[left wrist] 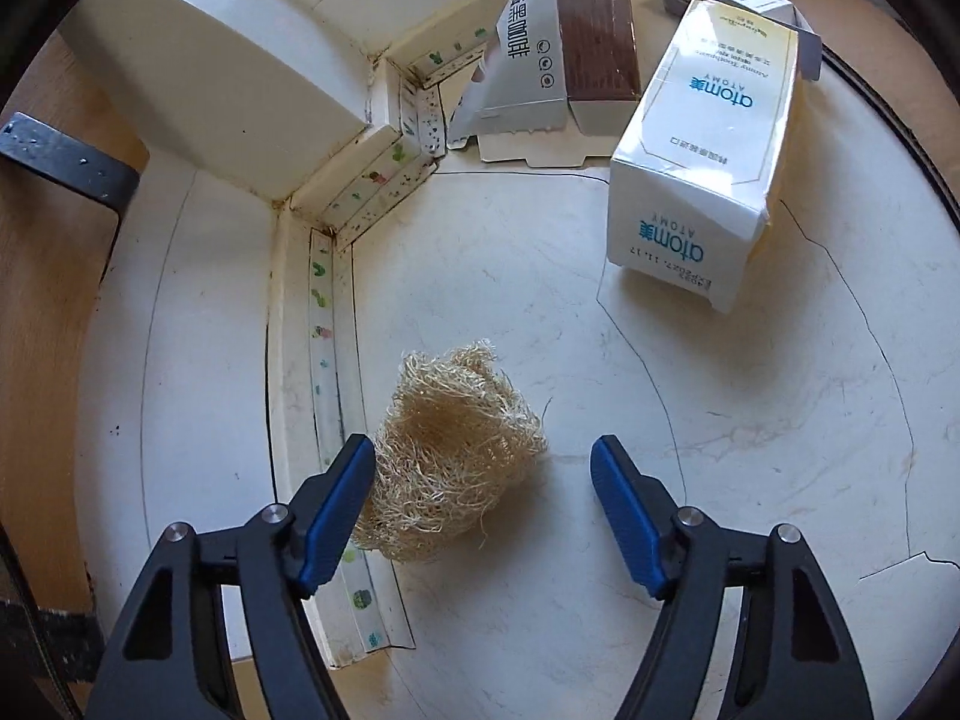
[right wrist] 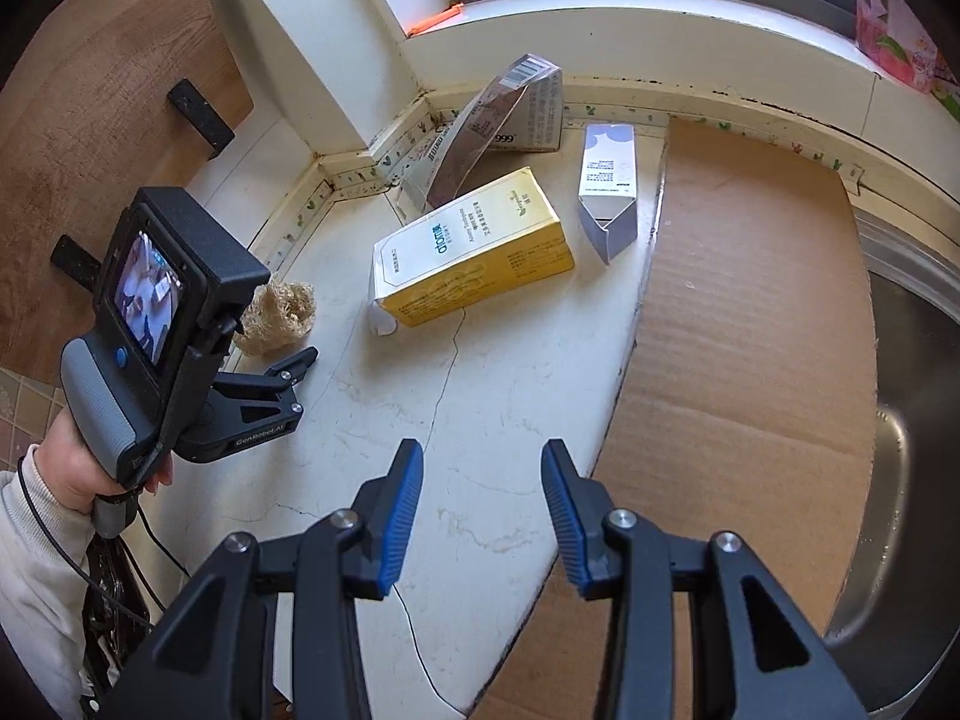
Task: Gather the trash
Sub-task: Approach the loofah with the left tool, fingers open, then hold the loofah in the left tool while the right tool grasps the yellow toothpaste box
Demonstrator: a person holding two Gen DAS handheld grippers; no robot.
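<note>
A tan ball of dry fibres lies on the white counter beside the wall trim. My left gripper is open around it: the left pad sits against the ball's side and the right pad stands clear of it. The right wrist view shows the same ball just beyond the left gripper, which a hand holds. My right gripper hangs open over bare counter with nothing between its fingers. Farther back lie a white and yellow box, a crushed grey carton and a small white-blue box.
A flat sheet of cardboard covers the counter's right side, partly over a steel sink. The wall corner and window sill close off the back. A wooden panel drops away at the left edge.
</note>
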